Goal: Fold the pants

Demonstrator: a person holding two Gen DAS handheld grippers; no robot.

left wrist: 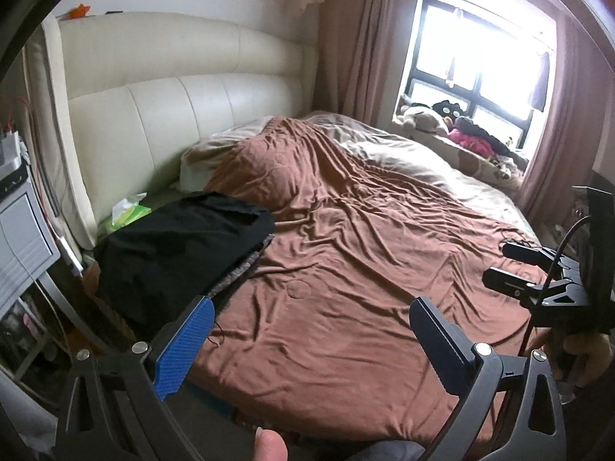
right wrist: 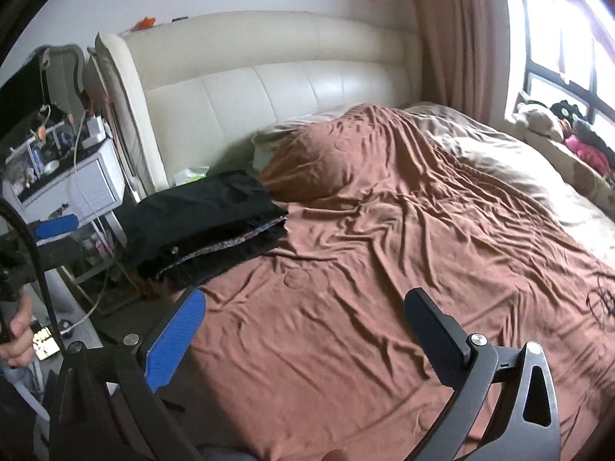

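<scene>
Black pants (right wrist: pixel 203 226) lie folded flat atop a stack of clothes.

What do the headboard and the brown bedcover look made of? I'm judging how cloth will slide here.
Headboard: cream leather or a leather-like vinyl, going by its smooth sheen and stitched, padded panels. Brown bedcover: thin, soft woven or knit fabric with a faint lustre, judging by its many fine, shallow wrinkles; the fibre cannot be told.
</scene>
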